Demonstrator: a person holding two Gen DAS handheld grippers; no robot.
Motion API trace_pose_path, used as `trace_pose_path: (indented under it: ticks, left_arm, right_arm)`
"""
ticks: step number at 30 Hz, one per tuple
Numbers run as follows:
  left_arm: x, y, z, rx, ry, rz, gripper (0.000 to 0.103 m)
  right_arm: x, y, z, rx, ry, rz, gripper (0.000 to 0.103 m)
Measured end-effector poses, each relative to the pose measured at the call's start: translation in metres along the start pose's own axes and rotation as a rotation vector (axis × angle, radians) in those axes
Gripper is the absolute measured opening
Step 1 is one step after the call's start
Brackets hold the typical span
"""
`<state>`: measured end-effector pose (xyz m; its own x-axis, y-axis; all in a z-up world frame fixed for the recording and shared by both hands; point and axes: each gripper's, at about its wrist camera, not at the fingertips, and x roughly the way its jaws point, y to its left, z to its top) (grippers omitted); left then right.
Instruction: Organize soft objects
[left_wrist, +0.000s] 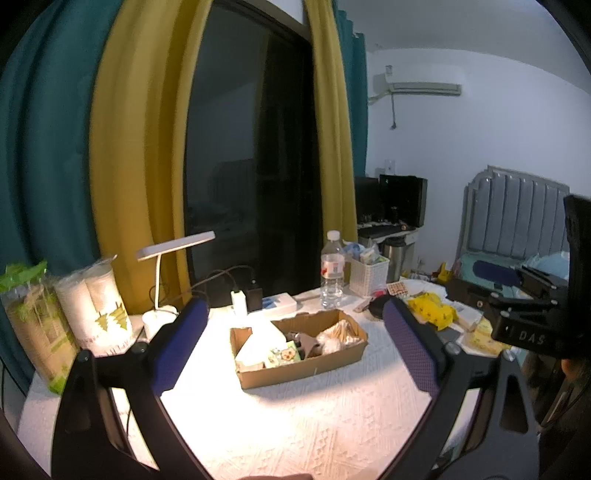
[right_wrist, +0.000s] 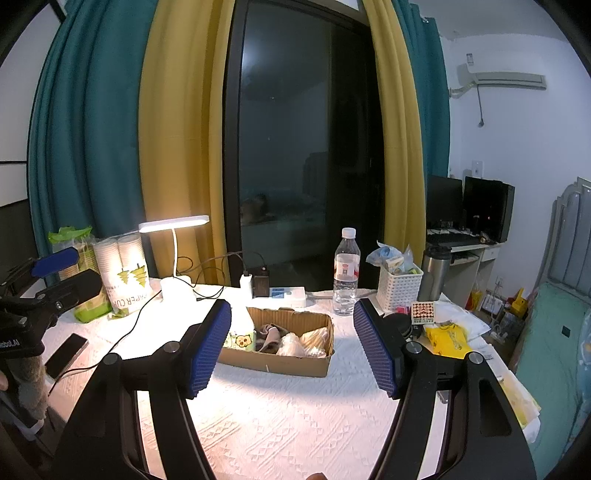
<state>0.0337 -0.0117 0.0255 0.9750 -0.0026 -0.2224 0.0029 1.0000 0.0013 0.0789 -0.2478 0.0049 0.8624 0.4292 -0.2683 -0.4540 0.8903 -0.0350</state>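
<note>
a: entry. my left gripper (left_wrist: 291, 350) has its blue pads spread wide with nothing between them, held above the white tablecloth (left_wrist: 314, 424). my right gripper (right_wrist: 291, 349) is likewise spread apart and holds nothing.

b: where are the soft items?

a: all relative to the cardboard box (right_wrist: 280, 363): inside it i see a grey sock (right_wrist: 269, 336), a clear crinkled plastic bag (right_wrist: 295, 345), and a small green cartoon-print packet (right_wrist: 242, 340) against its left end. a white bottle (right_wrist: 245, 319) stands at the box's back-left corner; whether it is inside the box, i cannot tell.

b: surroundings?

a: behind the box, a water bottle (right_wrist: 346, 273), a white power strip (right_wrist: 288, 295) and a lit desk lamp (right_wrist: 173, 225). right of the box, a white woven basket (right_wrist: 400, 288) and a yellow bag (right_wrist: 447, 336). left of the box, a paper-cup pack (right_wrist: 123, 273) and a phone (right_wrist: 66, 354). from the left wrist view, the right gripper body (left_wrist: 532, 321) sits right of the box.
</note>
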Motion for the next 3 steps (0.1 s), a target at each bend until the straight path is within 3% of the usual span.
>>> trace_pose_path:
  ticks: [3]
  left_arm:
    - [0.0078, -0.0025, 0.0044, 0.024, -0.01, -0.004, 0.097]
  right_arm:
    - [0.0058, 0.0002, 0.0003, -0.009, 0.01, 0.001, 0.072]
